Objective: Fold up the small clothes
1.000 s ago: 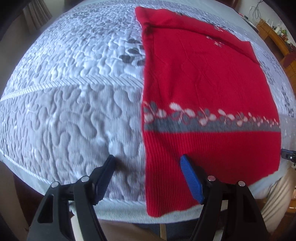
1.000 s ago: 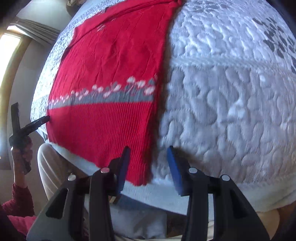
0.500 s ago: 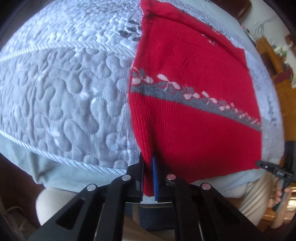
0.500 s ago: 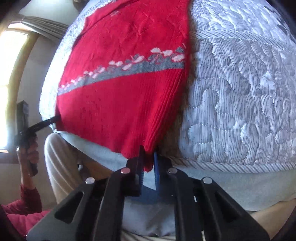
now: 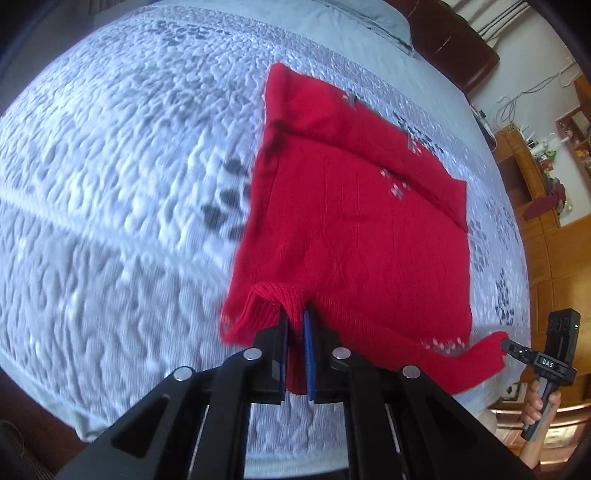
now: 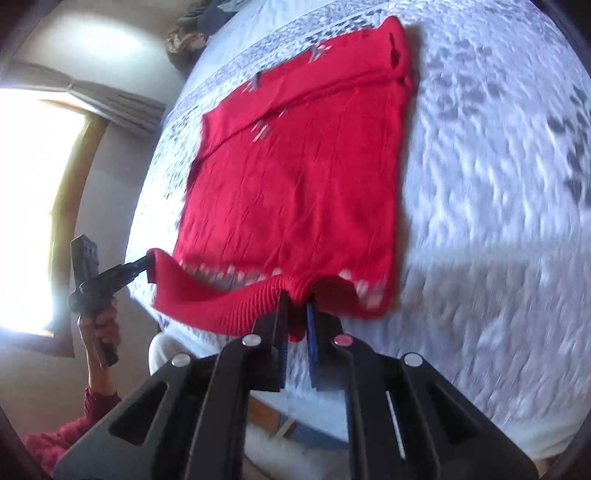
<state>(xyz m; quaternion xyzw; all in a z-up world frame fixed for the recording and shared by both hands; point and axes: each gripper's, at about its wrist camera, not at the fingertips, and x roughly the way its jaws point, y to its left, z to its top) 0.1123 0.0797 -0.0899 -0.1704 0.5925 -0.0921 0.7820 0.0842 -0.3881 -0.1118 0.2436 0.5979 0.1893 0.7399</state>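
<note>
Up close, the left gripper (image 5: 295, 354) has its two fingers squeezed together on the ribbed bottom edge of the red sweater (image 5: 354, 229), w/ a bit of red knit poking out between the pads. The right gripper (image 6: 295, 332) does the same on the other bottom corner, fingers pinching the hem tight. Both corners are lifted off the bed and the hem curls up & over toward the rest of the sweater, so the flower band only peeks out under the roll. In the left view the right gripper shows small at the far right, held by a hand (image 5: 537, 406). The rest of the sweater lies flat on the quilted gray bedspread (image 5: 110, 184). Farther back: a pillow (image 5: 369, 14), then wood shelves (image 5: 535, 166) by the wall, and a bright window (image 6: 33, 206).
</note>
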